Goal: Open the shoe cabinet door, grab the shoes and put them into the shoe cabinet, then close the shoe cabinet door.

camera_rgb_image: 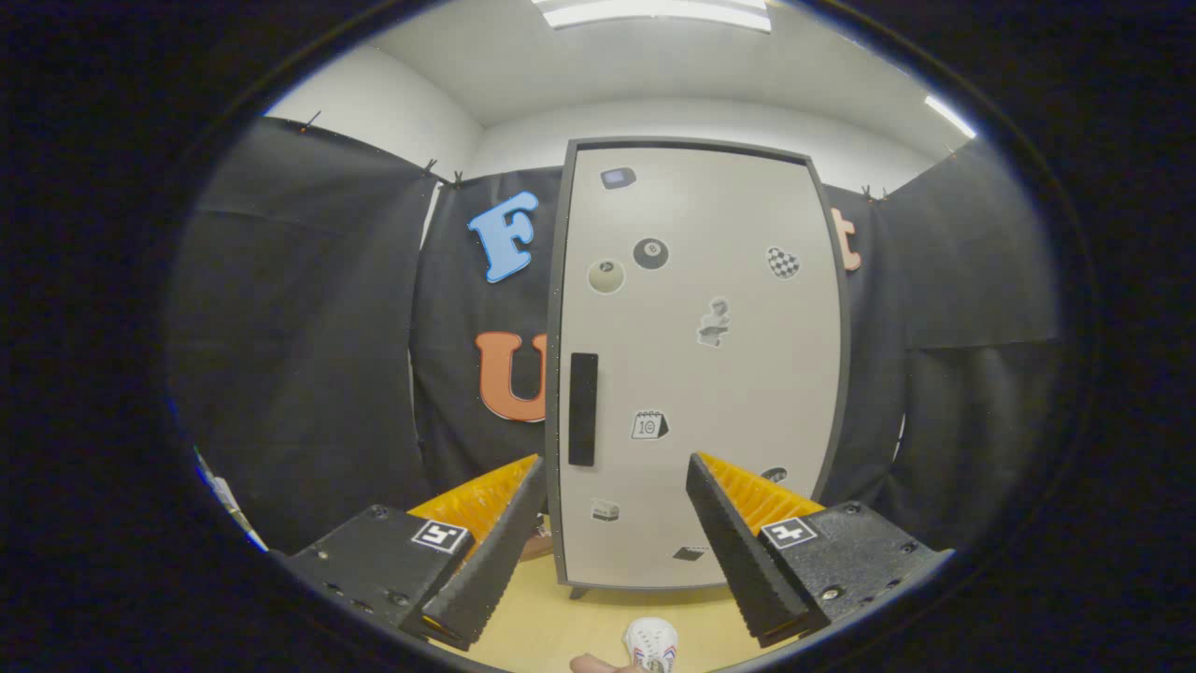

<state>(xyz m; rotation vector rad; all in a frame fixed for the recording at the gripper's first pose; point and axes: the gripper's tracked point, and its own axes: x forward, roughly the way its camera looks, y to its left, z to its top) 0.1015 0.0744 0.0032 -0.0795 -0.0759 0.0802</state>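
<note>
You are facing the shoe cabinet [696, 365], which stands upright on a pale wooden floor [551, 626] against the black cloth wall [308, 355] of the booth. Its light door [710, 411] is closed inside a dark frame, and a black vertical handle [582, 408] sits near the door's left edge, beyond your left fingertip. A small dark foot [578, 593] of the cabinet shows under the frame.

Your gripper [612, 481] is held with its fingers spread wide apart and nothing between them; the lower part of the door shows through the gap.

Stickers are scattered over the door: a black billiard ball [650, 253] beside a cream ball [605, 276], a checkered heart [783, 263], a calendar sticker [649, 425] reading "10", a small dark tile [618, 178] near the top, and a grey figure [714, 323] too blurred to make out. No brand name can be read.

A white shoe [650, 643] with dark stitching lies on the floor between the fingers' bases, in front of the cabinet, with something tan-pink [593, 664] just beside it.
</note>
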